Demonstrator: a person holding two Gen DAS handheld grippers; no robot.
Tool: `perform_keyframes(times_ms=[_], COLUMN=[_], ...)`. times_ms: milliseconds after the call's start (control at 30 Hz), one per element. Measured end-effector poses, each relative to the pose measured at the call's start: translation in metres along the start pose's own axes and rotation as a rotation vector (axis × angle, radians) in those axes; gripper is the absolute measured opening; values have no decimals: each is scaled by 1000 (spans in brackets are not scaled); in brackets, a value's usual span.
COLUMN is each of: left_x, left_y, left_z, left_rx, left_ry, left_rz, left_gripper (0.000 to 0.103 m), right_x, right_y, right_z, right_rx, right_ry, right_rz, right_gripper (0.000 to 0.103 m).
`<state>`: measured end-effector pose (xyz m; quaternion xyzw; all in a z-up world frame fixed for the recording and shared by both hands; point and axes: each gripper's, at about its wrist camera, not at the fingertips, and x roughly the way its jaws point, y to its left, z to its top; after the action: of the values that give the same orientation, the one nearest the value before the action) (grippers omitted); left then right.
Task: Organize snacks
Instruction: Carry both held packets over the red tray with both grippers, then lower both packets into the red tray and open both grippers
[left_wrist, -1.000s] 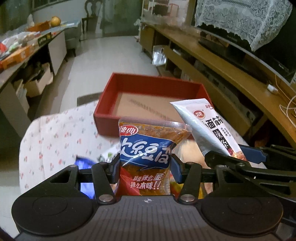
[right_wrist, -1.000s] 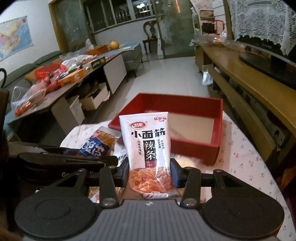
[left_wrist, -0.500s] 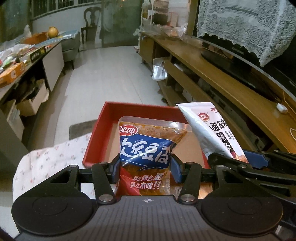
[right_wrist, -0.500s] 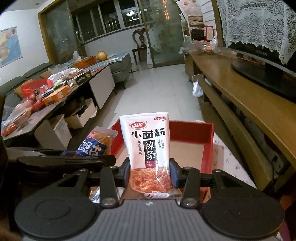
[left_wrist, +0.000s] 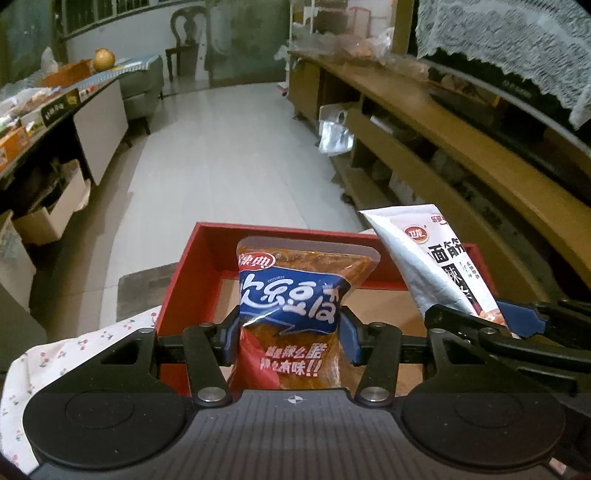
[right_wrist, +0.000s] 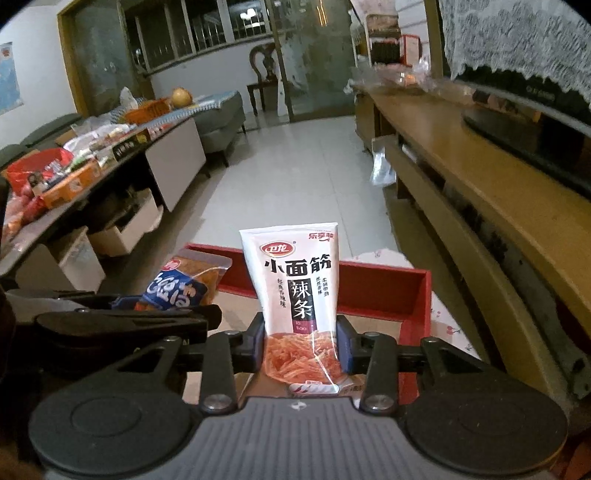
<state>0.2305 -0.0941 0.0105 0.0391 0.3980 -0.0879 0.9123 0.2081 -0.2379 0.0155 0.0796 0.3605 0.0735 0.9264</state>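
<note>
Left wrist: two snack packets (left_wrist: 291, 306), one red box (left_wrist: 192, 273).

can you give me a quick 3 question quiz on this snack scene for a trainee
1. True or false: each gripper holds a snack packet.
2. Multiple choice: the packet in the right gripper is A) white with black characters, B) plain green, C) clear and unprinted.
3. Short answer: what lies below and ahead of both packets?

Key
1. True. The left gripper pinches the blue and orange packet between its fingers, and the right one pinches the white packet.
2. A.
3. The red box, open at the top, with a brown floor bare wherever it shows.
</note>
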Motion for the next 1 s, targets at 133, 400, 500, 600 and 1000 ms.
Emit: perform_keyframes(times_ms=[133,400,500,600,1000], left_x=[24,54,58,58,49], left_y=[7,15,16,16,15], left_z=[-5,-18,-21,-22,-19], left_rx=[-31,-47,-34,-18,-21], left_ry=[42,106,114,114,106], left_rz=[-10,10,29,42,60], left_gripper=[58,59,61,62,75], right_x=[23,55,62,65,52], right_y=[-4,-4,-6,-5,-3], right_z=[-3,-16,-18,-23,-20], right_rx=[-1,-28,-25,-40,-19], right_ry=[33,91,112,132,168], right_rz=[-5,-15,-4,-7,-44], right_gripper=[55,55,55,55,59])
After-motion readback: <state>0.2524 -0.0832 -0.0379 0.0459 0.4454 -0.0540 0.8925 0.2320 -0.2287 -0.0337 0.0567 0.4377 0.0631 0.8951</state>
